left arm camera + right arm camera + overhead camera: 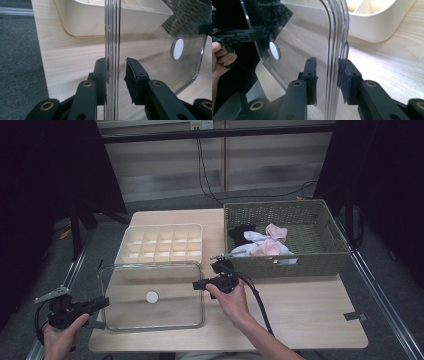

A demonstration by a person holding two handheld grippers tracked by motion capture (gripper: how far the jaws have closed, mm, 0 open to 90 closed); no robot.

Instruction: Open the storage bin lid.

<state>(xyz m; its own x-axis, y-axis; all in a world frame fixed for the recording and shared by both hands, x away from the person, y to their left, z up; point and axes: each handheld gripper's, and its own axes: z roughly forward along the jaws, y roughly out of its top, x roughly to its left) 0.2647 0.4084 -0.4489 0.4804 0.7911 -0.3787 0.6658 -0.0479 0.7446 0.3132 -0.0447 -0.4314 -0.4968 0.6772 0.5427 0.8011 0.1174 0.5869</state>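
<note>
1. Grip. The left gripper (116,75) and the right gripper (328,75) stand narrow, each straddling one short edge of the clear lid (130,312). In both gripper views one pad touches the rim and a thin gap seems to remain at the other. Whether the rim is truly clamped cannot be told. Risk: smooth plastic resting on a single pad slides out if either hand tilts.

2. Position. The lid lies flat, low over the near part of the desk (300,315), its left edge close to the desk's edge. Risk: a slip on that side drops the lid to the floor.

3. Levelling. Uneven hand heights twist the lid and lever it off the pads.

4. Beyond. The cream divided box (165,226) stands just behind the lid. Risk: a forward push knocks it toward the wicker basket (287,265) of socks (265,245).
</note>
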